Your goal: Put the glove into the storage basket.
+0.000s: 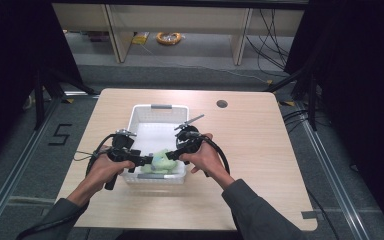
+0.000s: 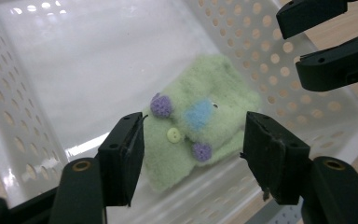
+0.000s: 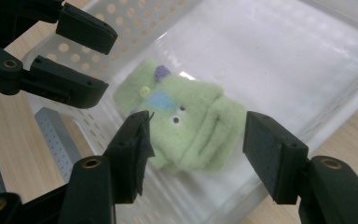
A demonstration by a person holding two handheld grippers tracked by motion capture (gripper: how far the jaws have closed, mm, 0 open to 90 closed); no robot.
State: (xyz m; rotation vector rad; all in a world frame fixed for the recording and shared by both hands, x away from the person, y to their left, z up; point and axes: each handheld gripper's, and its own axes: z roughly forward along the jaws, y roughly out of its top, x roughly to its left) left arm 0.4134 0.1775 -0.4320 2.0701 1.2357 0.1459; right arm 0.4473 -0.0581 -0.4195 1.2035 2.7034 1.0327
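Both tongs hover over the near end of a white perforated basket [image 1: 141,114], one from each side, tips pointing inward at a green plush toy [image 1: 161,161]. The left gripper [image 2: 193,149] has its jaws spread wide, nothing between them; the toy lies beyond and below the tips, roughly centred in the gap. The right gripper [image 3: 196,149] is wide too and empty, the toy likewise straight ahead between its pads. Neither touches the toy as far as I can tell.

The toy rests flat on the basket floor, tucked against the near wall and corner. It is soft fleece with purple pompoms [image 2: 161,106], a yellow button [image 2: 173,135], a blue patch [image 2: 199,114] and folded ridges on one side. Limp and crumpled, so it will likely squash when pinched.

Placement reads as deliberate: both hands are angled down into the basket, and each jaw gap brackets the plush, probably lining up for a grab. With two tools converging from opposite sides, the other gripper's jaws sit just past the toy in each gripper view, so crowding is a risk. The basket wall is close under the tips and could be bumped.

The basket sits on a wooden table [image 1: 260,150].
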